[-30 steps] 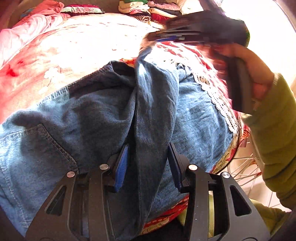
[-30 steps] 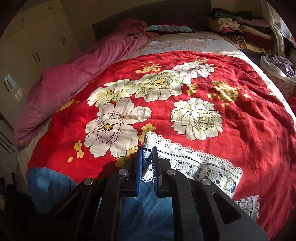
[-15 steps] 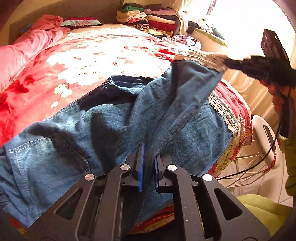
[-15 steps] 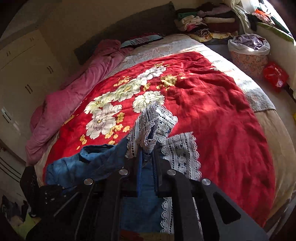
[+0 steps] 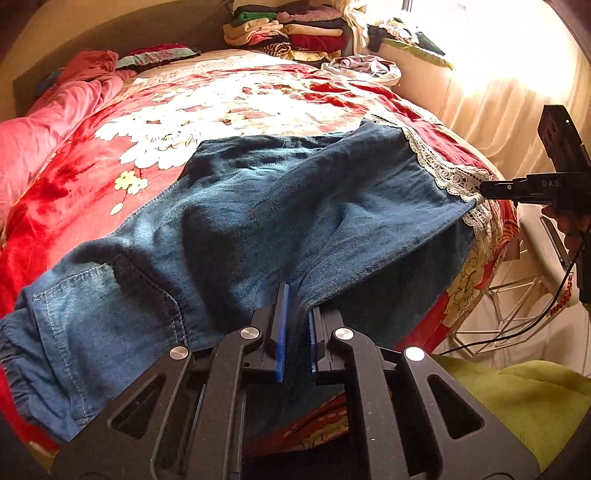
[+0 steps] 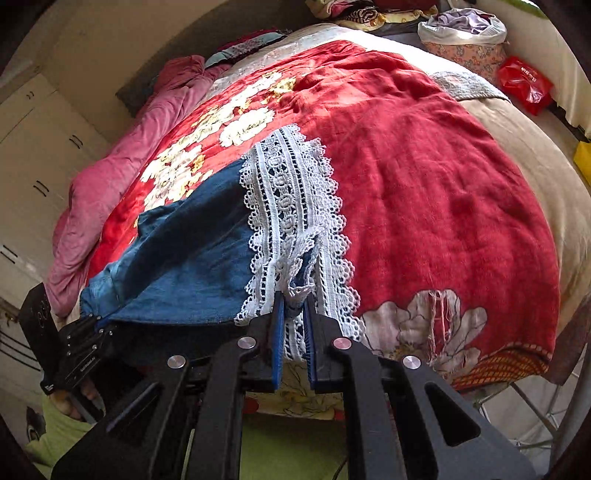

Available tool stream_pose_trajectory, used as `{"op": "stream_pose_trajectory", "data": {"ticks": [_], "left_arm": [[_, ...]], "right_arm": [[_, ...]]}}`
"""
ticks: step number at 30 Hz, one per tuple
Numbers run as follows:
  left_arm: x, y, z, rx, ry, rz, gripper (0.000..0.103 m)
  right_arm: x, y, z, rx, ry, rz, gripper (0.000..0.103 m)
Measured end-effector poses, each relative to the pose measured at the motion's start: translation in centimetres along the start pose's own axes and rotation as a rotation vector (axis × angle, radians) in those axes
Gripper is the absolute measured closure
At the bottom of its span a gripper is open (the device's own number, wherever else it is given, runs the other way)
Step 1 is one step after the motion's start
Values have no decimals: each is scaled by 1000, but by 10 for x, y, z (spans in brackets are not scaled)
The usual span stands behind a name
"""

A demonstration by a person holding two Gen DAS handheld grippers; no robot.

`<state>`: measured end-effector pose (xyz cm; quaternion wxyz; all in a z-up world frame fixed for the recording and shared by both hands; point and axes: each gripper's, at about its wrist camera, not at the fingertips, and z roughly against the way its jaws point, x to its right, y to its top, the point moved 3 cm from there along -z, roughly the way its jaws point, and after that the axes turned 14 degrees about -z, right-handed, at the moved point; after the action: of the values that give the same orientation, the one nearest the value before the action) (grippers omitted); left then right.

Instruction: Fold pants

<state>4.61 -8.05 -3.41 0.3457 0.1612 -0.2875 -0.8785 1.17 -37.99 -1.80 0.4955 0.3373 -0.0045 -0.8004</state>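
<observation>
Blue denim pants (image 5: 229, 221) with white lace hems (image 5: 443, 173) lie across a red floral bedspread (image 5: 221, 103), waistband and back pocket at the near left. My left gripper (image 5: 295, 314) is shut on a fold of denim at the near bed edge. My right gripper (image 6: 293, 299) is shut on the lace hem (image 6: 288, 206) and holds the leg end stretched out to the right; it also shows in the left wrist view (image 5: 495, 188). The left gripper also shows in the right wrist view (image 6: 99, 328), gripping the denim (image 6: 192, 258).
A pink duvet (image 5: 48, 114) is bunched along the bed's left side. Folded clothes (image 5: 288, 33) are stacked past the head of the bed. A bag of laundry (image 6: 465, 33) and a red packet (image 6: 524, 85) lie beyond the bed. A wire rack (image 5: 517, 302) stands at the right.
The left gripper has closed on the denim fold. The right gripper has carried the lace hem out to the right, pulling the raised leg taut and low over the other leg.
</observation>
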Motion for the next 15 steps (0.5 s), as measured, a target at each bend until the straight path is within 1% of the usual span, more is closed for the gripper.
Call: {"op": "stream_pose_trajectory", "data": {"ticks": [3, 6, 8, 13, 15], "left_arm": [[6, -1, 3, 3, -2, -21, 100], [13, -4, 1, -20, 18, -65, 100], [18, -7, 0, -28, 16, -87, 100], [25, -14, -4, -59, 19, -118, 100], [27, -18, -8, -74, 19, -129, 100]], "right_arm": [[7, -5, 5, -3, 1, -3, 94], [13, -10, 2, -20, -11, -6, 94], [18, -12, -1, -23, -13, -16, 94], [26, -15, 2, -29, -16, -32, 94], [26, -18, -3, -36, -44, -10, 94]]}}
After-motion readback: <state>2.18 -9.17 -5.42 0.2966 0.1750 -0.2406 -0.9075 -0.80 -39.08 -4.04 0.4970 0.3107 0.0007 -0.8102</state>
